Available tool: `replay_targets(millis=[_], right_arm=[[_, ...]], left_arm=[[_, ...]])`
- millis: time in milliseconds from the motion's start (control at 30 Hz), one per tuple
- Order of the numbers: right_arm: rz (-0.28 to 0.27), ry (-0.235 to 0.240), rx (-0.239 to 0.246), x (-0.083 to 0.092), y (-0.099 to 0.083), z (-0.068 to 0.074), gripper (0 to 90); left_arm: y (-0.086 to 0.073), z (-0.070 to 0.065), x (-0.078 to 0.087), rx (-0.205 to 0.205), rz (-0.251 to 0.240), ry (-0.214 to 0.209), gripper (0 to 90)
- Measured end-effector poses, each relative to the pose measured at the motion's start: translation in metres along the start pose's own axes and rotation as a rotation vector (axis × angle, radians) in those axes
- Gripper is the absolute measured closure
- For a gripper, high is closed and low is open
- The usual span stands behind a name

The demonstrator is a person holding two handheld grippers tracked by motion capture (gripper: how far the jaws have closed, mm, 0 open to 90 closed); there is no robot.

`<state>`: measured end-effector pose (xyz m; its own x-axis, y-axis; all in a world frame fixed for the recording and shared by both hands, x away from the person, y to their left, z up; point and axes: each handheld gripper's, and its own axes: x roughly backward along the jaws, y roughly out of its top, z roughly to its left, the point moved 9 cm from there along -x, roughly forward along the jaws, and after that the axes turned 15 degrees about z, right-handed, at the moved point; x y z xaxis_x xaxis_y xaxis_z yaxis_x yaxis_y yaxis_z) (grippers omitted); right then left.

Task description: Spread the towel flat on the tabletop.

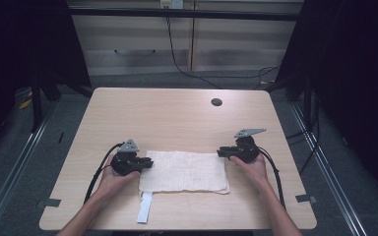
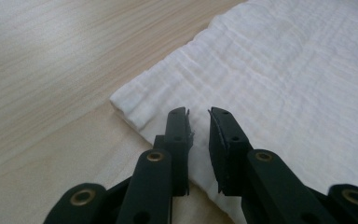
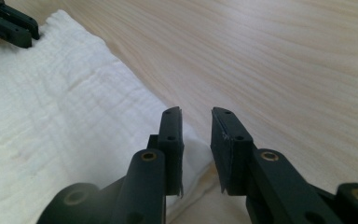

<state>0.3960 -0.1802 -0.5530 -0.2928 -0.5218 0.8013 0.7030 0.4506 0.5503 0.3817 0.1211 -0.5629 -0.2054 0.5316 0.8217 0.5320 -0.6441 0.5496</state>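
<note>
A white folded cloth (image 1: 184,172) lies flat on the near half of the wooden table (image 1: 177,113). My left gripper (image 1: 149,162) rests at the cloth's far left corner. In the left gripper view its jaws (image 2: 198,112) stand a narrow gap apart just over the cloth (image 2: 284,84), with nothing pinched. At the cloth's far right corner sits my right gripper (image 1: 220,152). Its jaws (image 3: 196,111) are also slightly apart above the edge of the cloth (image 3: 51,107), and the gap between them is empty. The left gripper (image 3: 9,23) shows at the far corner in the right gripper view.
A white strip (image 1: 144,206) reaches from the cloth's near left corner toward the table's front edge. A dark cable hole (image 1: 216,102) sits at the far right of the table. Tape marks (image 1: 51,202) flank the front corners. Cabinets and cables stand beyond.
</note>
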Motion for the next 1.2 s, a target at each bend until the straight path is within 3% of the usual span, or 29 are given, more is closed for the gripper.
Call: replay_targets(millis=[200, 433, 633, 800, 867, 933, 1100, 1200], right_arm=[[0.017, -0.01, -0.006, -0.004, -0.004, -0.006, 70.6], [0.04, -0.009, 0.006, -0.013, -0.006, -0.004, 68.9], [0.071, -0.002, 0.032, -0.013, -0.01, 0.002, 85.8], [0.078, 0.012, 0.036, -0.014, -0.01, 0.008, 87.3], [0.076, 0.018, 0.044, -0.016, -0.009, 0.011, 87.4], [0.076, 0.02, 0.052, -0.016, -0.009, 0.013, 87.4], [0.062, 0.03, 0.046, -0.017, -0.008, 0.013, 87.4], [0.062, 0.033, 0.047, -0.018, -0.008, 0.014, 87.4]], left_arm=[[-0.002, -0.001, 0.0, -0.002, -0.013, 0.001, 77.6], [-0.002, 0.0, 0.0, -0.004, -0.015, 0.001, 77.5], [-0.008, -0.002, 0.004, -0.017, -0.001, -0.003, 77.8], [-0.019, -0.01, 0.012, -0.025, 0.02, -0.03, 77.9], [-0.019, -0.01, 0.018, -0.032, 0.011, -0.019, 76.3], [-0.013, -0.004, 0.025, -0.001, -0.044, -0.02, 75.8], [-0.001, 0.023, 0.03, 0.101, -0.065, 0.001, 75.6], [0.005, 0.029, 0.027, 0.108, -0.076, 0.002, 73.7]])
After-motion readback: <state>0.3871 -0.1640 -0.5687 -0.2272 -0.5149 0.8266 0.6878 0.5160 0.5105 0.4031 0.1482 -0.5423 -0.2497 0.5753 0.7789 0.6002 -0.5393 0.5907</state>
